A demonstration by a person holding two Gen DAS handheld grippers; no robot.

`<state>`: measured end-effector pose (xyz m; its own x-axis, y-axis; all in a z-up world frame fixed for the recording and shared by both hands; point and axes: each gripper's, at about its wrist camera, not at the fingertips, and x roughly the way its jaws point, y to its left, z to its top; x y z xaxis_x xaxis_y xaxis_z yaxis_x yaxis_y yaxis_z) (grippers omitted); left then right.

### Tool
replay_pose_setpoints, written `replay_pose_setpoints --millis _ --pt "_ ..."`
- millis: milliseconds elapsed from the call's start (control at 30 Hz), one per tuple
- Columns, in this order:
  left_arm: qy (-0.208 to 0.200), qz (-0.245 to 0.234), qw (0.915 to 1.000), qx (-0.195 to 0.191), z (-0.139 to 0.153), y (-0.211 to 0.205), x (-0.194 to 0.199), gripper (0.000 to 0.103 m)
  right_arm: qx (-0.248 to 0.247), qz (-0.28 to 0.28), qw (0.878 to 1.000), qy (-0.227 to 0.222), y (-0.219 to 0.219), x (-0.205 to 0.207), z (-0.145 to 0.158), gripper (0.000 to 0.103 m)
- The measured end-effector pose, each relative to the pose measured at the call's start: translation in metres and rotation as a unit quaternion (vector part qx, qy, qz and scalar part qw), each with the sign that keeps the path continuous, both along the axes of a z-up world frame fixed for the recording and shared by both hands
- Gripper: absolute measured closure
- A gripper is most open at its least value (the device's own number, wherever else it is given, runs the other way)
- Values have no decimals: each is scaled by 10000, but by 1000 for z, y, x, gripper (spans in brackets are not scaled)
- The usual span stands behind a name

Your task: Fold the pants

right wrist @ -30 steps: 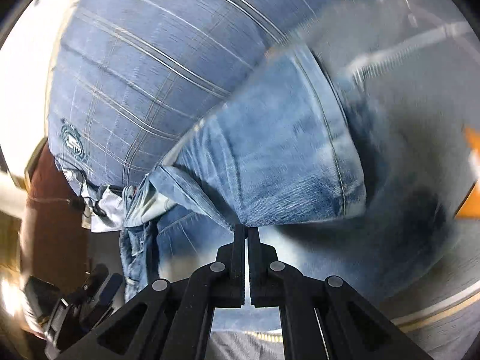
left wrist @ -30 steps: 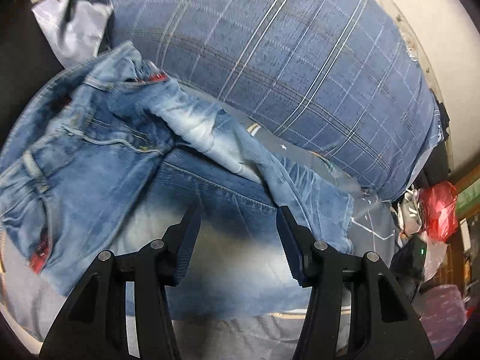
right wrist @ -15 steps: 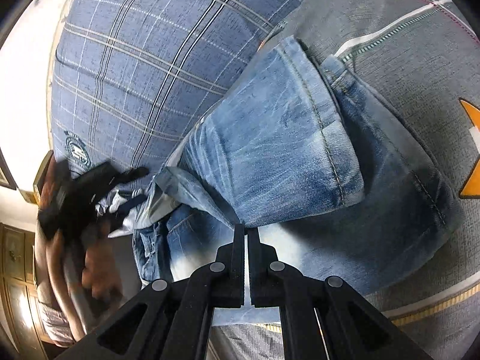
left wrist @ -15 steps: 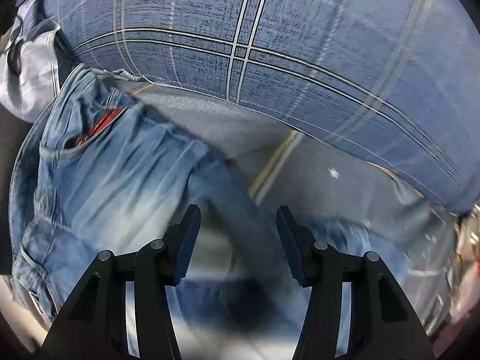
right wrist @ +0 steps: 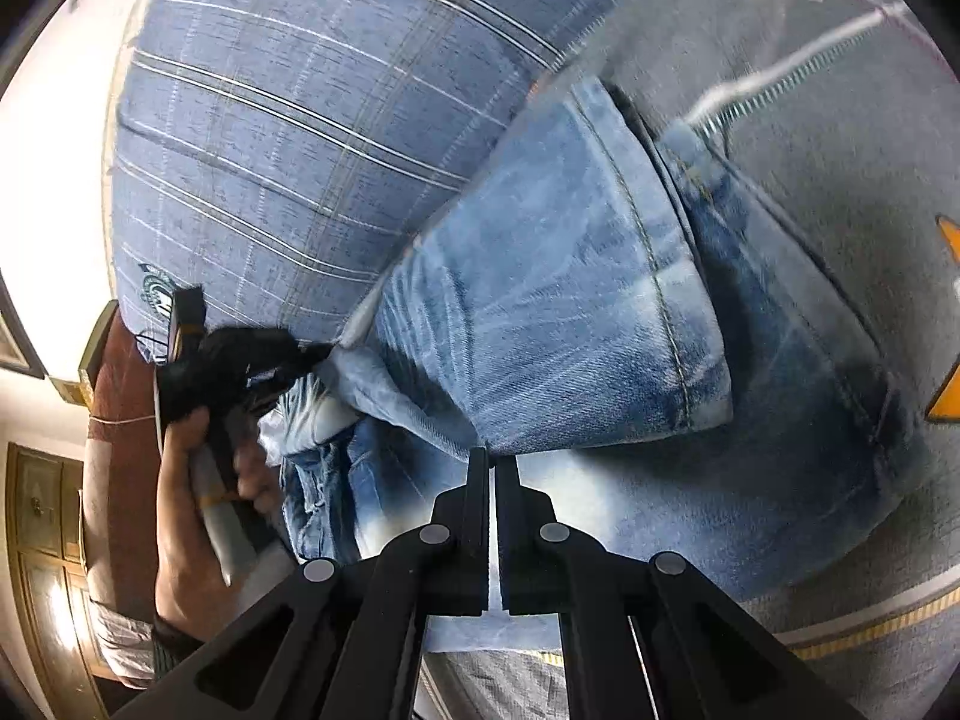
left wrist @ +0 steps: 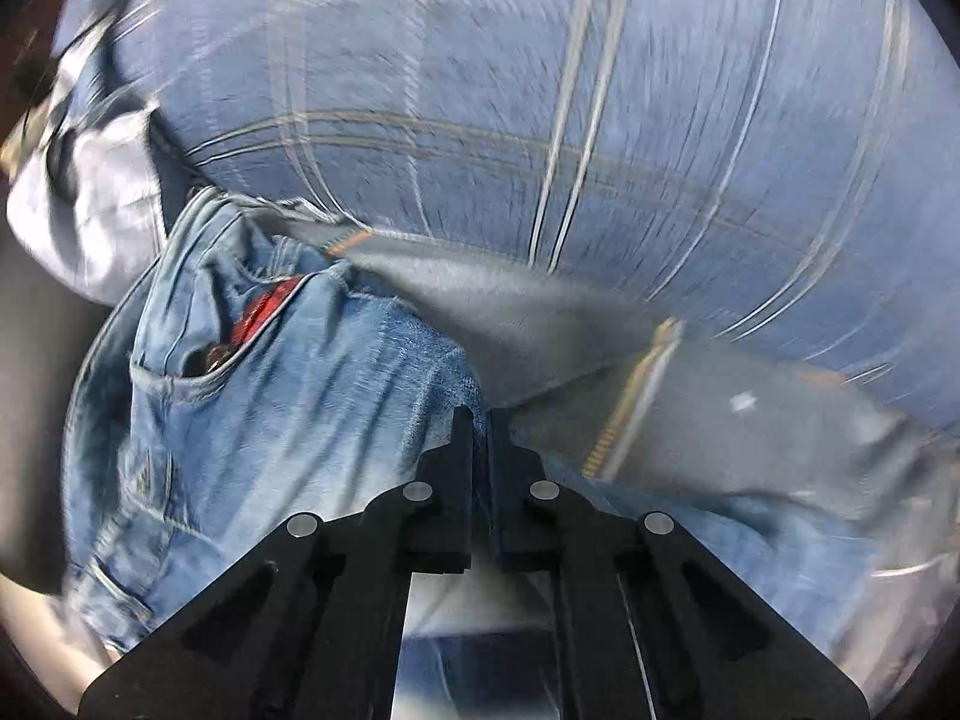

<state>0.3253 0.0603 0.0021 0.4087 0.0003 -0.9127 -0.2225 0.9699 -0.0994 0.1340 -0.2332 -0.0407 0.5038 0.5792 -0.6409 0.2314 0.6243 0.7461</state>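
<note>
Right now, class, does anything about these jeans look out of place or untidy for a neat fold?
Yes. Something red pokes from the jeans at the pocket opening near the waistband, though blur hides what it is. The waist end is bunched rather than flat.

Faded blue jeans (right wrist: 558,312), folded, on bed

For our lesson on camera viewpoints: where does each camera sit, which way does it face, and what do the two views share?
Left wrist: on the left tongs, looking forward along shut fingers at the jeans and plaid quilt.
Right wrist: on the right tongs, facing the folded jeans leg; the person's left hand shows.
Shared: jeans, quilt, grey sheet.
</note>
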Motion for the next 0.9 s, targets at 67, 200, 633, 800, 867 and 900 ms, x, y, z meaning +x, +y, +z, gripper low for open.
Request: replay_pose_setpoints --millis 67,200,633,800,867,900 --pt "-389 95 9977 -549 20 23 -23 101 -93 23 9995 -314 0 -3 14 102" --pt "-1147 392 9819 -1452 49 64 -99 101 -446 158 9946 -923 2 -11 44 102" --pt "-826 712 9538 -2799 -9 93 -228 87 -678 769 9946 134 11 -26 -11 101" --pt "-713 902 9529 -2805 -11 99 -226 67 -648 653 9957 -72 3 -31 -3 100" --pt "-581 993 9480 -2968 -21 111 -226 67 -581 583 9965 -143 -4 -31 3 97" --pt "-527 1048 9434 -3104 -25 114 -227 67 -597 540 9966 -159 -7 -32 5 94"
